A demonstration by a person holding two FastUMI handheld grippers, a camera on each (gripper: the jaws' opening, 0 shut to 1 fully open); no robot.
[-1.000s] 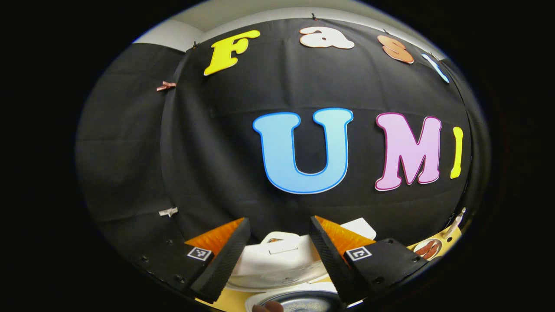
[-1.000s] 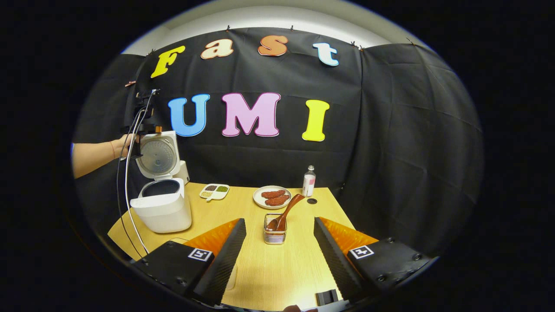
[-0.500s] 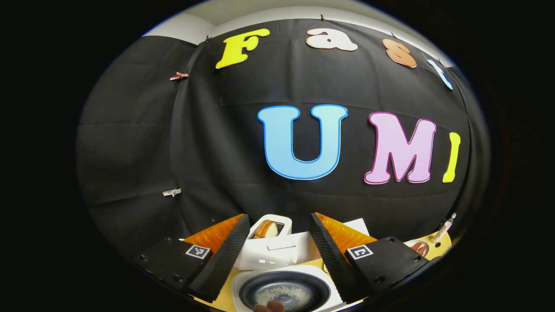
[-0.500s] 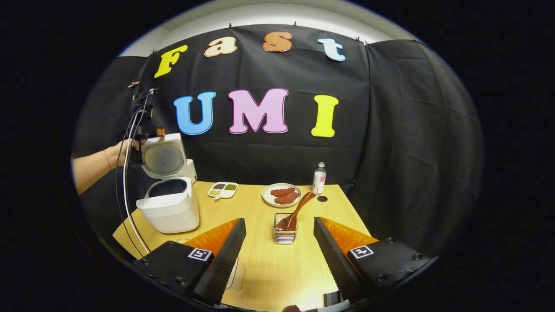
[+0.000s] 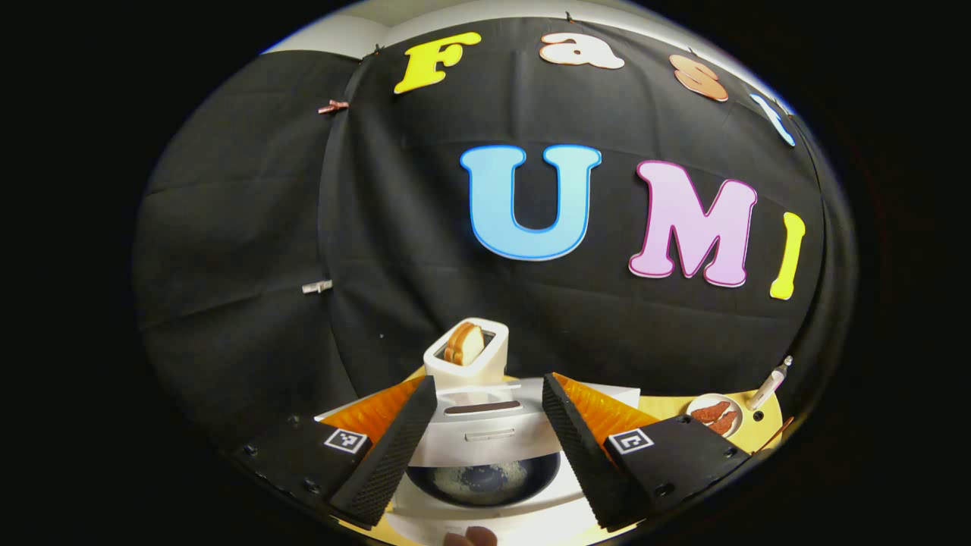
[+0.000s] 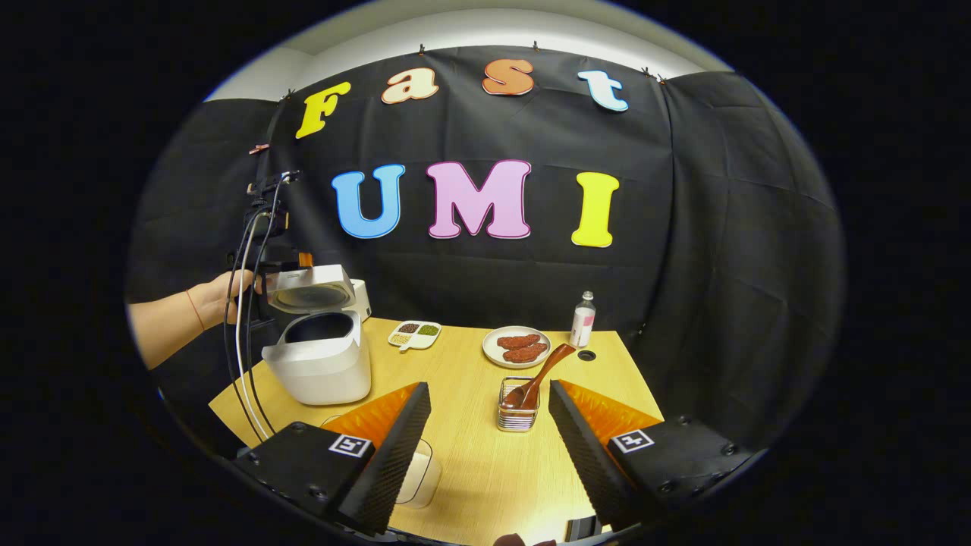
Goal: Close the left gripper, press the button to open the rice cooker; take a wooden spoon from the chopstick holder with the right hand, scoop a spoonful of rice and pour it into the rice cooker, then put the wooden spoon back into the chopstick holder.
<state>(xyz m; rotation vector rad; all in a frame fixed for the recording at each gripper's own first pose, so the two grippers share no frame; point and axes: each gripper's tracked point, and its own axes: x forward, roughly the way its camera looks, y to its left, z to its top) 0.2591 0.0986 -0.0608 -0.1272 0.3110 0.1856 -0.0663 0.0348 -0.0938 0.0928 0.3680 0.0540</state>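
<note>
The white rice cooker (image 6: 322, 364) stands at the table's left, its lid (image 6: 311, 288) tilted down to about half open over the dark inner pot (image 5: 482, 481). My left gripper (image 5: 489, 385) is open, with the lid (image 5: 485, 425) between its spread fingers. A hand (image 6: 227, 296) holds that gripper behind the lid. The wooden spoon (image 6: 542, 371) leans in the wire chopstick holder (image 6: 518, 409) mid-table. My right gripper (image 6: 489, 389) is open and holds nothing, hovering near the table's front edge, with the holder beyond its fingertips.
A toaster (image 5: 466, 353) with bread stands behind the cooker. A divided dish (image 6: 415, 334), a plate of sausages (image 6: 517, 346) and a small bottle (image 6: 582, 318) line the back of the wooden table (image 6: 470, 470). A clear cup (image 6: 421, 474) sits behind my right gripper's left finger.
The cooker lid has swung down from upright to about half open, and the left gripper has tipped down with it. The right gripper has turned slightly left.
</note>
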